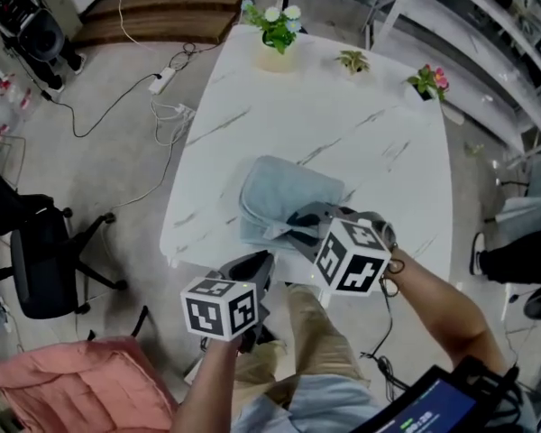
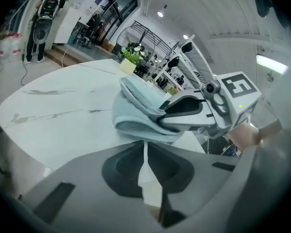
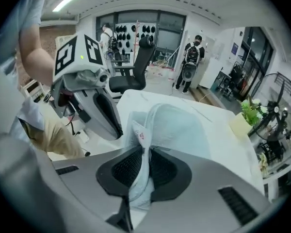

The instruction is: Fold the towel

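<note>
The white marble-patterned desk (image 1: 279, 106) is carrying a pale blue towel (image 1: 284, 192), which is lying near the middle of the near edge. The towel is sitting doubled over in a soft bundle about as wide as it is deep, so no clear long axis is showing. Its rounded fold is facing the desk's far edge and its loose layered edges are facing the near edge.

The right tongs (image 3: 144, 152) are reaching in from the near right side and clamping on the towel's near edge, with the cloth bunching up between the pads. The left tongs (image 2: 145, 152) are hovering just off the near edge, beside the towel's near left side and not touching it. Their jaws are standing almost together with only a thin slit between them and nothing in it.

Three small potted plants are standing along the far edge: a white-flowered one (image 1: 278, 27), a small green one (image 1: 352, 60) and a pink-flowered one (image 1: 428, 81). A small white label (image 3: 140, 137) is sticking up from the pinched cloth.
</note>
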{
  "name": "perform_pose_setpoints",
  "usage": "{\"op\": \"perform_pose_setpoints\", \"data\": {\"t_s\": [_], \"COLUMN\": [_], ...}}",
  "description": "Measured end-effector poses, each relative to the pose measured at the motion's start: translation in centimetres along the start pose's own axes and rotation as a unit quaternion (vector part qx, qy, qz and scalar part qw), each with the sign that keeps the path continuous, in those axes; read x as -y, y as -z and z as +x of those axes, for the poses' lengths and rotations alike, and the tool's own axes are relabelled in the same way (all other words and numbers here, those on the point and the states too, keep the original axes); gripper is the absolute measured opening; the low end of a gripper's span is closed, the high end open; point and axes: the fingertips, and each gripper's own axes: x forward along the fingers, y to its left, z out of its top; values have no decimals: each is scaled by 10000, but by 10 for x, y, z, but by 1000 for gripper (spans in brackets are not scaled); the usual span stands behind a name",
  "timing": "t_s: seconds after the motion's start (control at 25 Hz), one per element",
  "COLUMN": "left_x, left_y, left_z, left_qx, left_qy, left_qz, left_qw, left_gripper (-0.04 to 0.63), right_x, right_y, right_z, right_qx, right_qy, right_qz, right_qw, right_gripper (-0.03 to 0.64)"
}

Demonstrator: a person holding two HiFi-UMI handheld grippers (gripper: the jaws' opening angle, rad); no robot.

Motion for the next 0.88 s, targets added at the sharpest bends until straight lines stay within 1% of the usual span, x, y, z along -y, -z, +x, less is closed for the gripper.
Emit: {"op": "perform_pose_setpoints", "data": {"t_s": [0.12,0.24,0.36,0.52,0.6,0.68,0.72,0.76,0.8,0.88], "left_x": [-3,0,2,2,-3,-6,-4,2,10,31], "left_y": [-11,-23,-30,-27,-14,5,10,9,2,-24], "left_z": [7,11,13,13,6,-9,-19,-29,-37,-45], "left_qx": [34,108,119,7,-121,-234,-204,-70,154,627], "left_qy": [-14,27,41,17,-18,36,107,199,309,535], "left_qz": [29,53,137,316,250,24,-67,-85,-10,385], "left_qw": [10000,9999,9998,9995,9996,9997,9997,9997,9994,9958], "left_gripper": [26,26,26,25,25,25,25,25,19,17], "right_x": [3,2,-9,-25,-32,-37,-37,-38,-37,-39], "right_y": [-15,-25,-24,0,14,23,24,25,25,23], "right_z": [-27,-49,-50,-16,1,12,15,17,18,13], "right_qx": [316,359,237,-181,-330,-374,-351,-316,-281,-204], "right_qy": [158,323,317,280,259,280,329,373,386,319], "right_qz": [-255,-670,-948,-1238,-1281,-1350,-1395,-1423,-1416,-1325], "right_qw": [9991,9966,9947,9917,9909,9897,9890,9886,9888,9905], "right_gripper": [64,64,64,69,75,83,83,83,83,95]}}
